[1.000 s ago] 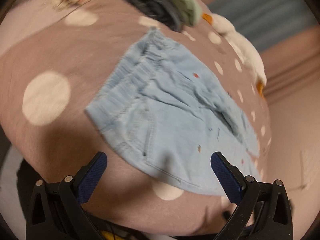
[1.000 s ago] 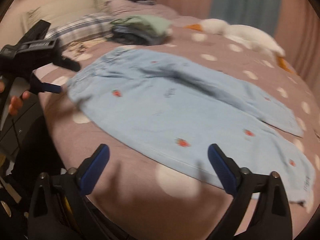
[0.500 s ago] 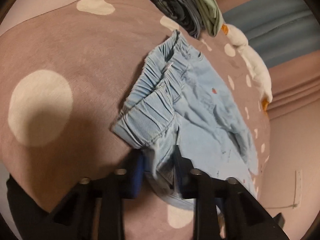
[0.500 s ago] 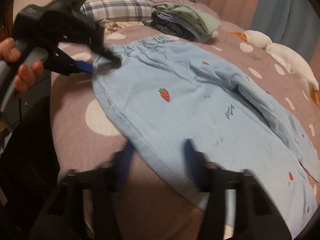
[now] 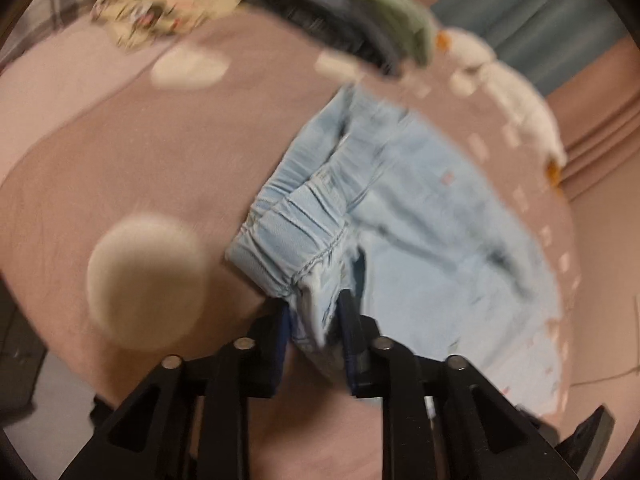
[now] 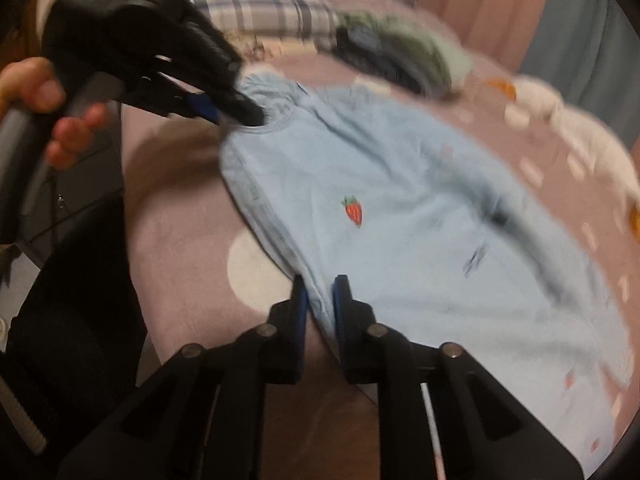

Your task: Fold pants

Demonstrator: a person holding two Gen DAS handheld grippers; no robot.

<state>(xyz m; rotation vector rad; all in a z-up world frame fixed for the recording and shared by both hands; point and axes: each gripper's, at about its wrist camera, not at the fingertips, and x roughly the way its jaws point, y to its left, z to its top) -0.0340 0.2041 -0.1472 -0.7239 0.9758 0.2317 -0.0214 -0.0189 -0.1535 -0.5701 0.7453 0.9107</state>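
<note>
Pants [image 6: 420,216] in pale blue denim, dotted with small strawberry motifs [image 6: 353,210], lie spread across a mauve bedspread [image 5: 132,160] printed with cream circles, the elastic waistband [image 5: 296,232] toward the bed's near corner and the legs running away to the right. The left gripper [image 5: 316,320] has its blue-padded jaws drawn narrow on a bunched corner of the waistband, the cloth pinched between them and puckered upward just beyond the tips. Seen from the right wrist camera, that same tool reaches in from the upper left, a hand [image 6: 48,112] wrapped around its grey handle, its tip buried in the gathered waist fabric. The right gripper [image 6: 320,300] sits at the pants' near side edge, below the waist, its jaws closing with a fold of the denim edge between the pads and already pressed by them. Behind the pants, near the far side of the bed, rests a stack of folded clothes [image 6: 400,56] in dark blue and green, just in front of a plaid pillow [image 6: 272,16]. A white plush goose [image 5: 516,96] with an orange beak lies along the bed's right edge, beside pink and teal curtains [image 6: 500,4]. Both views are blurred.
</note>
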